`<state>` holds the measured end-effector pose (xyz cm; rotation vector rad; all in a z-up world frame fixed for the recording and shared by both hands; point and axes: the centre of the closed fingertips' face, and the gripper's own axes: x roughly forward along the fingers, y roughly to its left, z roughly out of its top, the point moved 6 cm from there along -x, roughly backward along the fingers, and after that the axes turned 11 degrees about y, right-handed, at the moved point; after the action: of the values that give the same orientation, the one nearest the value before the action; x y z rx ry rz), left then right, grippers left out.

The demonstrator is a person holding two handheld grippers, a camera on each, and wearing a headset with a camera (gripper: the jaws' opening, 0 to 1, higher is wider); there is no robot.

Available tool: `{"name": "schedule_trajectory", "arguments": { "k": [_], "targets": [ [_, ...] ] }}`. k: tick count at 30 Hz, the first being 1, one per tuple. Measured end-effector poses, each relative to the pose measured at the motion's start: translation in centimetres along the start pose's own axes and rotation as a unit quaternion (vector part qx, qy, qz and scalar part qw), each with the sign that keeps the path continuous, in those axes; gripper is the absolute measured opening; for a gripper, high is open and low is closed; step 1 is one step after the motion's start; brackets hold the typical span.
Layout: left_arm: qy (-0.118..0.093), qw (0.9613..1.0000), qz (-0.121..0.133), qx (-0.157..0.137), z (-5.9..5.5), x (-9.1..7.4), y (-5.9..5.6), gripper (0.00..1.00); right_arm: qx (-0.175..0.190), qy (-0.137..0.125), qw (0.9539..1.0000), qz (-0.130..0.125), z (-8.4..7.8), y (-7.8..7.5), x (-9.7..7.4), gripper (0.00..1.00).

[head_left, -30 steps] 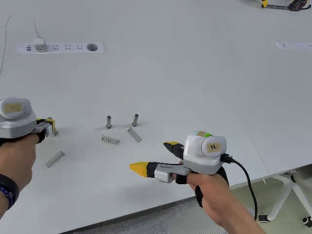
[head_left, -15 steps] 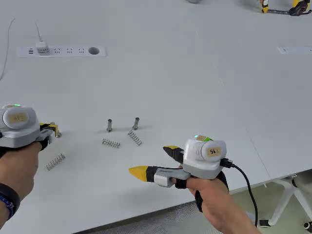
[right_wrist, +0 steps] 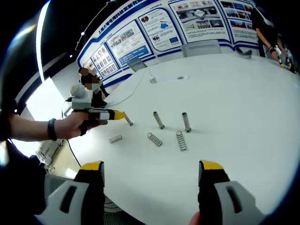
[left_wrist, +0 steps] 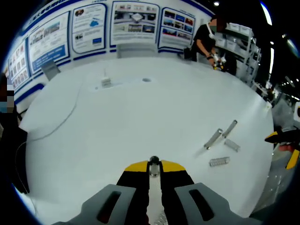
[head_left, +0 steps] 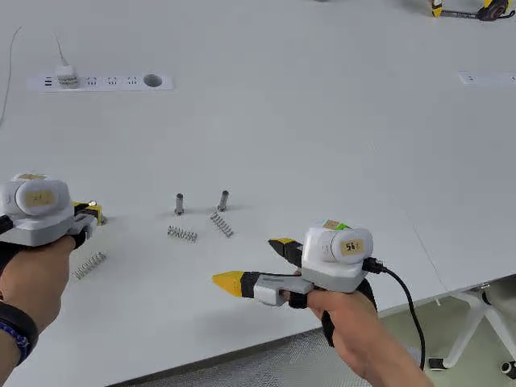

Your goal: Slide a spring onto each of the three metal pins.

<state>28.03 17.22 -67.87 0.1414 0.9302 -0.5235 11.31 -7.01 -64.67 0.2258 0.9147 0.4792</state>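
Matt wht benchtop (head_left: 322, 145), grey metal pins (head_left: 223, 199) & wire springs (head_left: 182, 233), glossy plastic pwr strip (head_left: 101, 81).

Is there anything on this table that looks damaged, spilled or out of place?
Nothing looks damaged or spilled. Two metal pins stand upright on the table, and three springs lie loose near them, none on a pin yet. The third pin sits between the jaws of the left gripper.

A white power strip (head_left: 101, 81) lies on the white table (head_left: 322, 145).
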Motion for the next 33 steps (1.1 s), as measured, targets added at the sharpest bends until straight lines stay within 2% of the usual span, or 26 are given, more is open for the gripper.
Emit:
{"name": "schedule_trajectory", "arguments": {
  "k": [11, 33],
  "targets": [
    [-0.002, 0.9998, -0.002, 0.019, -0.1, -0.2, -1.0, 0.07, 0.003, 0.002, 1.0, 0.0, -0.4, -0.1, -0.1, 0.83],
    [-0.004, 0.9989, 0.0, 0.046, -0.4, -0.3, -1.8, 0.07, 0.004, 0.003, 1.0, 0.003, -0.4, 0.0, 0.1, 0.83]
  ]
}}
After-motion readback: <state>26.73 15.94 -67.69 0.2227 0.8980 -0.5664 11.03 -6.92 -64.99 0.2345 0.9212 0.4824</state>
